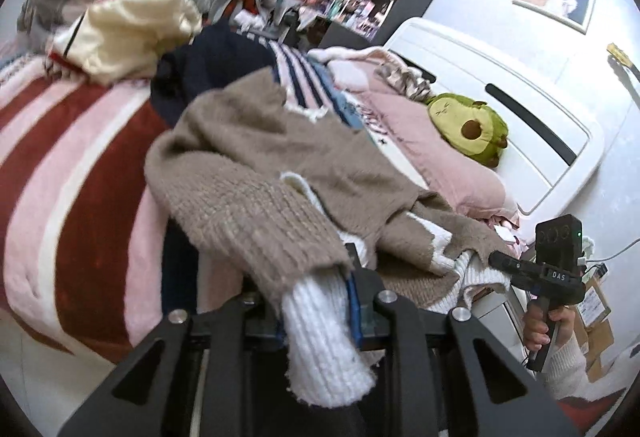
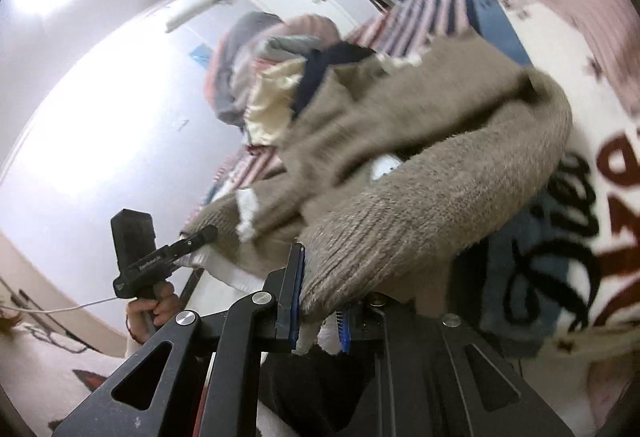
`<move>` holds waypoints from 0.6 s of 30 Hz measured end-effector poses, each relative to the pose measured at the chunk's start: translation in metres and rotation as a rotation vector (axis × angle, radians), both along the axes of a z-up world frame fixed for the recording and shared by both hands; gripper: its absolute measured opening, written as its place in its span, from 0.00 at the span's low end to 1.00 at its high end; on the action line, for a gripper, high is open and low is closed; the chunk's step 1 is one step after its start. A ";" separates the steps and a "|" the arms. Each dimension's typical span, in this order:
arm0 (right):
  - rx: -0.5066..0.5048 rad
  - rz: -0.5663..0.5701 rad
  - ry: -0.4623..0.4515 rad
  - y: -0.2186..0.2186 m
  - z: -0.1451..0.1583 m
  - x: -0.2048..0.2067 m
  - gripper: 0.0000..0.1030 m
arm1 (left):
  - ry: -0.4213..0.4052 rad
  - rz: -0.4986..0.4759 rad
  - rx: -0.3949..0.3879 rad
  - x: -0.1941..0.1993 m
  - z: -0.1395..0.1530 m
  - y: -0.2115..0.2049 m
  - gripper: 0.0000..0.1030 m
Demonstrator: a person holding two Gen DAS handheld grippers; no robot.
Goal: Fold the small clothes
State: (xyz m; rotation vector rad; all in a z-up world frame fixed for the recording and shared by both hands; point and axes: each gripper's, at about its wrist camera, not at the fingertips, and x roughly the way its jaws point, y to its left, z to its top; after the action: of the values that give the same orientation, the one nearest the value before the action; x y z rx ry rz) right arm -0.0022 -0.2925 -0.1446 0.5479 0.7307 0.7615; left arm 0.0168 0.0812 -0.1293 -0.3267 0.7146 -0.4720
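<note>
My bed [image 1: 460, 49], white headboard: striped red-and-pink blanket [image 1: 72, 173] spread across it, pink pillow [image 1: 448, 157], avocado plush [image 1: 472, 127], heaped clothes [image 1: 132, 25].

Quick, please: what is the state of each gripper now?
Left gripper: closed on the brown and white sweater.
Right gripper: closed on the same sweater.

Two tongs [image 1: 316, 301], one sweater [image 1: 256, 165].

The heaped clothes pile [image 1: 132, 33] and avocado plush [image 1: 468, 127] (beside the headboard [image 1: 500, 77]) hem in the striped blanket [image 1: 72, 173].
</note>
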 end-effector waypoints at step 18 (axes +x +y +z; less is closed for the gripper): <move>0.013 -0.004 -0.150 0.003 0.037 -0.033 0.04 | -0.121 -0.016 0.021 -0.049 0.033 0.005 0.16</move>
State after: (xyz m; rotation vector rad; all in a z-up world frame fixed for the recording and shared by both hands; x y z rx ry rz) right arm -0.0350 -0.2893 -0.1073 0.4981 0.5863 0.7945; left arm -0.0320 0.0860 -0.0962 -0.2709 0.6045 -0.4947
